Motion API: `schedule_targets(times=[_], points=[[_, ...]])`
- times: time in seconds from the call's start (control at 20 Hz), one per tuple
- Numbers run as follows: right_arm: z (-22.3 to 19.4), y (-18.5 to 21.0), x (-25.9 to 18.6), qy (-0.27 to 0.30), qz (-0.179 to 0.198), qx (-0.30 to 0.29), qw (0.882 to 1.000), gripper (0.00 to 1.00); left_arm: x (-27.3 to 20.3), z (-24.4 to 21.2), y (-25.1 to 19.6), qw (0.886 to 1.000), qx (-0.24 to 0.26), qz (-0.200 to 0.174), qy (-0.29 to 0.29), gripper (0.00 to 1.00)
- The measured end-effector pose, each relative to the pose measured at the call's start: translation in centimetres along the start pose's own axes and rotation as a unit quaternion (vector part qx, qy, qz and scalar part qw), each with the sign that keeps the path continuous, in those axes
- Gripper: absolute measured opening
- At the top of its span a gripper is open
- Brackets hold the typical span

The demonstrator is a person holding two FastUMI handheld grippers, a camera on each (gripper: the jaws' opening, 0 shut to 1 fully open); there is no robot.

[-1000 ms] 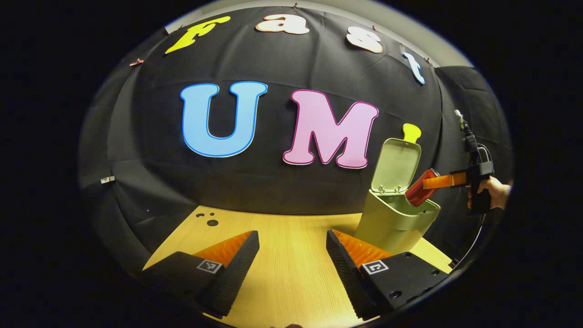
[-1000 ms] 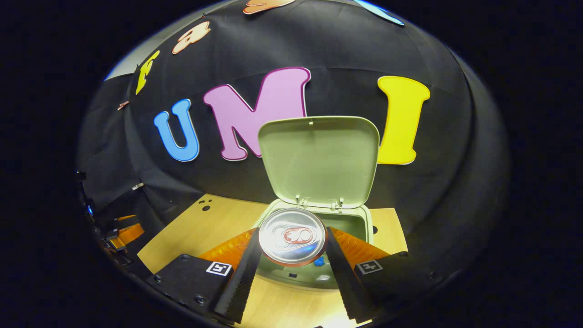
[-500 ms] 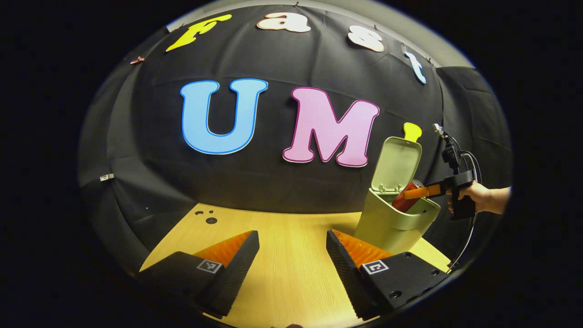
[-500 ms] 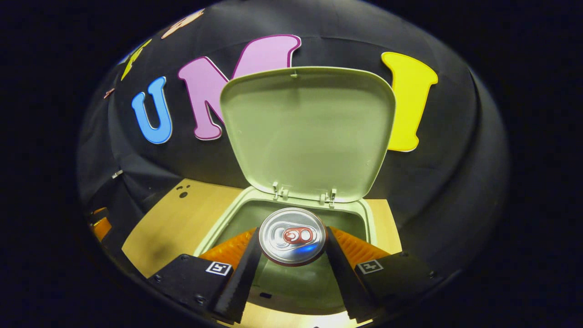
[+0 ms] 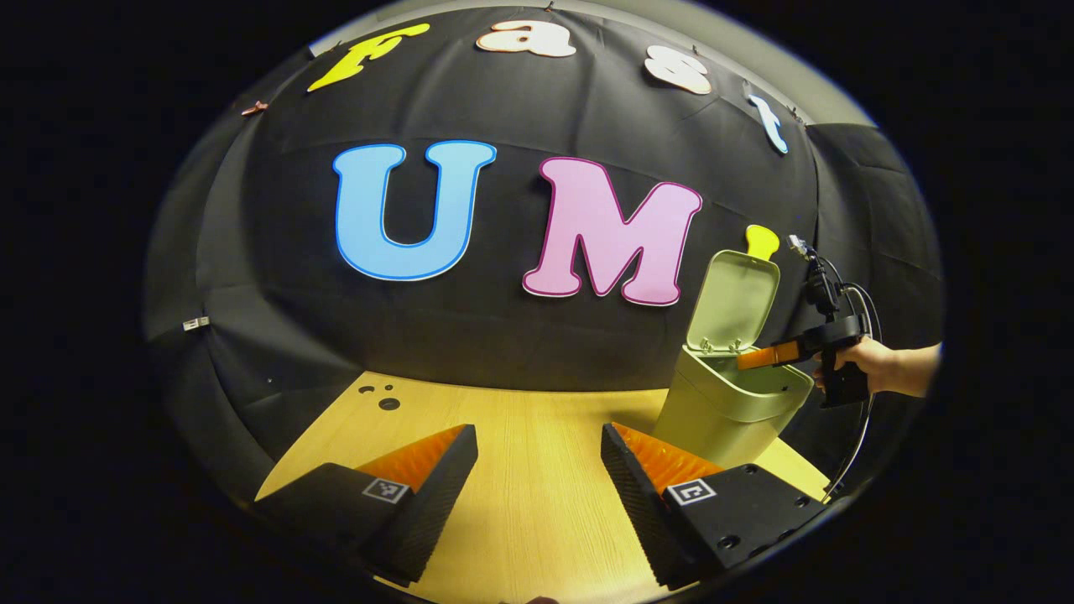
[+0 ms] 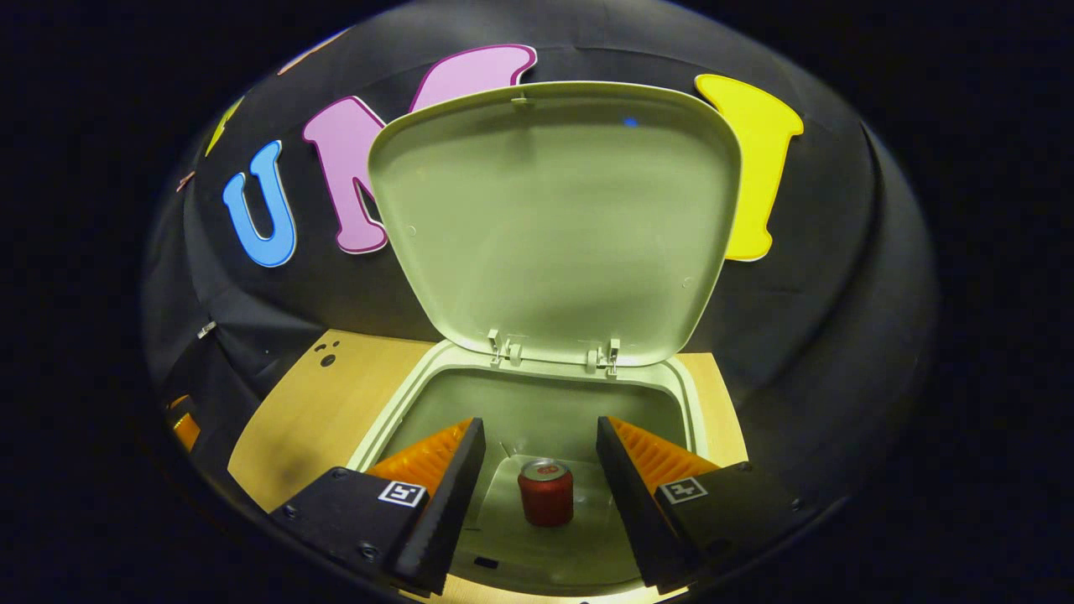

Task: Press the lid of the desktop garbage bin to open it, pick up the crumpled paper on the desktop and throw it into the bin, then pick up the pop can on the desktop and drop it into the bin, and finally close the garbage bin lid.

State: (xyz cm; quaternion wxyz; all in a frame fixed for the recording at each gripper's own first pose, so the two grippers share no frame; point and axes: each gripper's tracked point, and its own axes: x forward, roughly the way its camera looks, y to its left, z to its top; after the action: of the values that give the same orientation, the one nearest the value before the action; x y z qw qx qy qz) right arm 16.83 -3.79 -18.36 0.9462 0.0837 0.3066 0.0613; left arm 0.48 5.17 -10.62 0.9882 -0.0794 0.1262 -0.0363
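The pale green garbage bin stands with its lid raised upright. A red pop can stands on end at the bottom of the bin, in the right gripper view. My right gripper hangs open over the bin mouth with nothing between its fingers. In the left gripper view the bin sits at the right of the wooden table, with the right gripper and the hand holding it above the rim. My left gripper hovers open over the table.
The wooden table has small dark holes at its far left. The black cloth wall rises close behind the bin. The left gripper shows dimly at the left edge of the right gripper view.
My right gripper opened and let go of the pop can, which dropped to the bottom of the bin. The right gripper came closer over the bin mouth. The left gripper stayed still.
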Motion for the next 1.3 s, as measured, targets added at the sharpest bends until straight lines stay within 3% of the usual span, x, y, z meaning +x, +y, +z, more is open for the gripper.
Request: schedule_targets(times=[0.2, 0.35, 0.45, 0.9, 1.3], points=[[0.7, 0.4, -1.6, -0.012, 0.01, 0.012, 1.0, 0.86, -0.1, -0.2, 0.3, 1.0, -0.004, 0.001, 0.002, 0.96], [0.8, 1.8, -3.3, -0.01, 0.046, 0.03, 0.998, 0.97, -0.1, -0.3, 0.1, 1.0, -0.004, -0.001, 0.002, 0.96], [1.5, 2.7, -4.7, -0.019, 0.068, 0.048, 0.996, 0.98, 0.1, -0.2, -0.1, 1.0, -0.004, -0.004, 0.002, 0.96], [12.7, 1.2, -11.3, -0.175, 0.039, 0.041, 0.983, 0.98, 0.1, -0.1, -1.0, 1.0, -0.002, -0.014, 0.001, 0.96], [19.3, 0.5, -11.2, -0.223, 0.032, 0.066, 0.972, 0.97, -0.4, -0.1, -1.3, 1.0, -0.003, -0.013, -0.003, 0.96]])
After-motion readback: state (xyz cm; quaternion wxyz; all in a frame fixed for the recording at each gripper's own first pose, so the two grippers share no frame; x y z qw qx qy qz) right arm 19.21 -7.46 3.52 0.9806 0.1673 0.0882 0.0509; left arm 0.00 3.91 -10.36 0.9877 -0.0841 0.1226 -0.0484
